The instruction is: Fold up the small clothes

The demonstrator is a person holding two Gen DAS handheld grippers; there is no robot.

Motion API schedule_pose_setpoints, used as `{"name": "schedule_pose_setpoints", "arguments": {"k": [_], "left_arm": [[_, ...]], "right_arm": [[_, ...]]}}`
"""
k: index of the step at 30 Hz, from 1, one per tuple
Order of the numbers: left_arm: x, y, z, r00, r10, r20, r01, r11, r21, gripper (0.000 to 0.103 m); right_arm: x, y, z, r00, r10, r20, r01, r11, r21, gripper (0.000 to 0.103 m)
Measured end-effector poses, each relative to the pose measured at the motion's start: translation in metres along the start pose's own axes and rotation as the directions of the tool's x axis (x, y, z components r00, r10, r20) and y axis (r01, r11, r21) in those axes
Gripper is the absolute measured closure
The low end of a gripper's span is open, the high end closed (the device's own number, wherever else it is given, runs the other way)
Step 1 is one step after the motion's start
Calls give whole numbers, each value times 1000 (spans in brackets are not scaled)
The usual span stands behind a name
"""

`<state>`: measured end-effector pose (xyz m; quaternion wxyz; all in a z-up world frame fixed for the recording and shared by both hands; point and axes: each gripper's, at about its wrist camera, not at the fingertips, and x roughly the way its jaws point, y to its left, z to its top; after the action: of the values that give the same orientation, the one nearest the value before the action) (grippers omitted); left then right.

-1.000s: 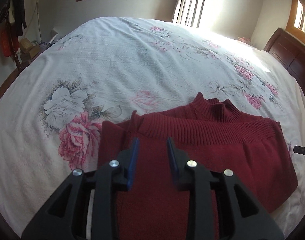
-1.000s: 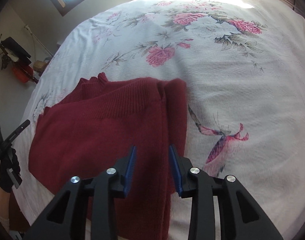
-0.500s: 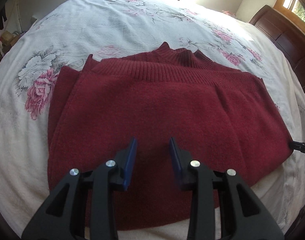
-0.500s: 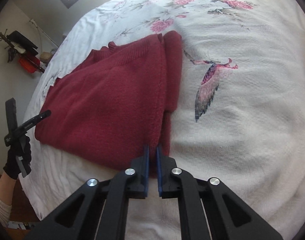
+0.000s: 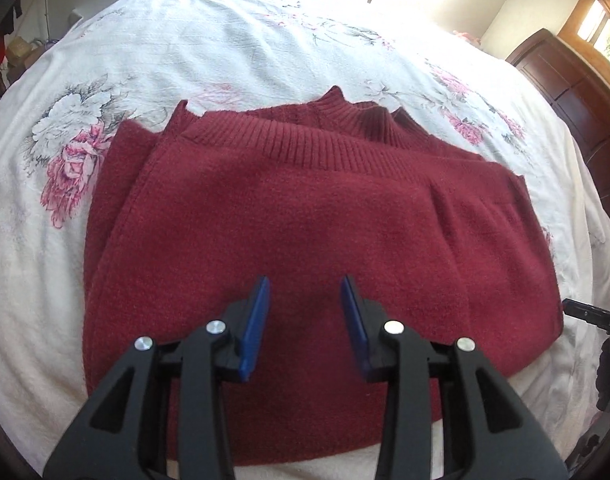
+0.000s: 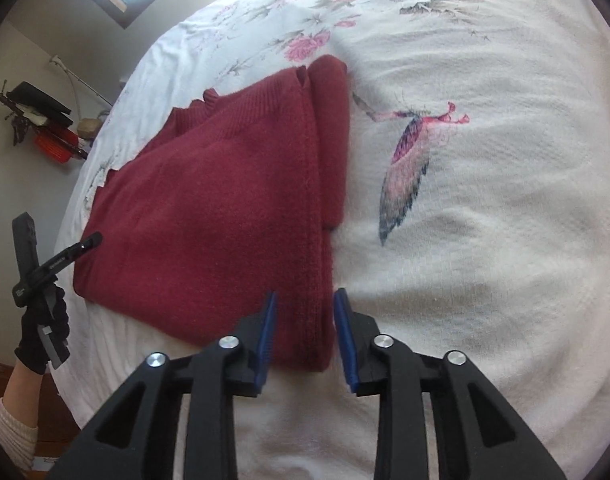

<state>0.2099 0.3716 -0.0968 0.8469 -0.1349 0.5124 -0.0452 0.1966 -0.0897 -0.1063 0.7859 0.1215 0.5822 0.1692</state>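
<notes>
Right gripper (image 6: 303, 322): jaws apart, holding nothing, straddling the near right corner of the folded maroon sweater (image 6: 225, 208). The stitched side seam runs straight away from between the blue pads, so the sweater's right edge lines up with this gripper's axis.

Left gripper (image 5: 305, 312): also spread and empty, hovering over the near middle of the sweater (image 5: 305, 220). I can't tell whether it touches the fabric.

Sweater lies flat on the floral bedspread (image 6: 485, 240), folded into a rough rectangle with its long axis left to right across the near bed. The near edge is the fold; the ribbed hem (image 5: 325, 148) and collar (image 5: 345, 112) are at the far side. A folded-under sleeve shows past the right seam.

Key relation: the right gripper is at an edge it could pinch, the left is over mid-panel with no edge between its pads. I'd judge the right the better placed for the next grab.

Vs half a second ago: the right jaws were nearly shut at that corner and are now parted, reading as a release. The left jaws are unchanged. Sweater hasn't shifted.

Far: the person's gloved left hand (image 6: 41, 332) sits at the bed's left side.
</notes>
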Motion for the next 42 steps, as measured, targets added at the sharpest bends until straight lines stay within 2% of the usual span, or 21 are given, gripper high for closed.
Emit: {"name": "schedule_pose_setpoints", "arguments": {"k": [1, 6, 12, 14, 15, 19, 25, 36, 39, 42], "left_arm": [[-2, -6, 4, 1000, -6, 7, 6, 1000, 4, 65], [7, -30, 15, 1000, -24, -6, 24, 1000, 14, 63], [31, -37, 15, 999, -24, -49, 24, 1000, 2, 63], [37, -37, 15, 998, -21, -57, 21, 1000, 4, 63], [39, -36, 15, 998, -23, -61, 23, 1000, 2, 63], [44, -32, 15, 997, -30, -68, 30, 1000, -5, 63], [48, -31, 11, 997, -29, -68, 29, 1000, 7, 63], [51, -26, 11, 996, -58, -62, 56, 998, -26, 63], [39, -23, 13, 995, -73, -72, 70, 996, -50, 63], [17, -19, 13, 991, -124, -48, 121, 990, -66, 63]], "right_arm": [[-3, 0, 7, 1000, 4, 12, -4, 1000, 11, 54], [11, -7, 35, 1000, 14, -9, -13, 997, 76, 54], [39, -16, 44, 998, 21, -57, -13, 992, 126, 54], [47, -17, 44, 997, 41, -70, -31, 990, 134, 58], [50, -17, 44, 996, 56, -74, -45, 989, 140, 69], [61, -21, 40, 994, 76, -74, -63, 984, 168, 78], [68, -28, 36, 994, 88, -64, -74, 977, 199, 81], [72, -21, 37, 997, 44, -65, -31, 981, 190, 81], [67, -15, 43, 996, 40, -81, -21, 975, 223, 84], [47, 2, 54, 997, 64, -46, -54, 978, 200, 86]]}}
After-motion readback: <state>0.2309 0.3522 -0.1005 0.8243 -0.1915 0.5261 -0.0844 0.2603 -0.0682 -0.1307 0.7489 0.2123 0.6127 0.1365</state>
